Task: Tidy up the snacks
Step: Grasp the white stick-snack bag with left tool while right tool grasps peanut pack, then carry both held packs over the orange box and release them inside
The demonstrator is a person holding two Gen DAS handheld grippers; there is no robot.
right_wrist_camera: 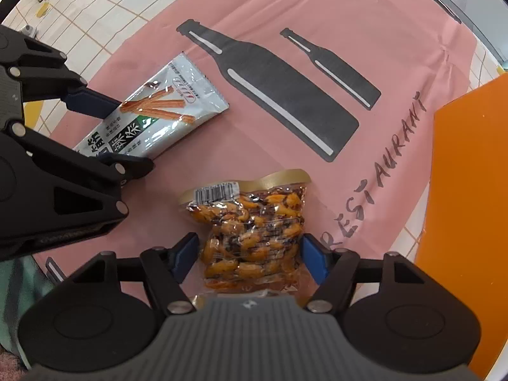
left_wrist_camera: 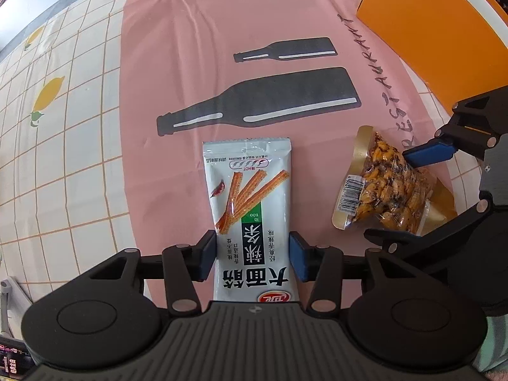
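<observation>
Now snack packet (left_wrist_camera: pixel 250 209) between left tongs (left_wrist_camera: pixel 252 257)

Left hand-held gripper (left_wrist_camera: pixel 252 258) pointing down, blue pads part-closed, right hand-held gripper (right_wrist_camera: pixel 249 258) likewise alongside

- Table (left_wrist_camera: pixel 73 146) wearing a white grid-check cloth with lemon prints (left_wrist_camera: pixel 47 95).
- Pink mat (left_wrist_camera: pixel 222 16) lying over it, showing black bottle silhouettes (left_wrist_camera: pixel 260 101) and "RESTAURANT" lettering (right_wrist_camera: pixel 381 171).
- Even light falling across everything.
</observation>
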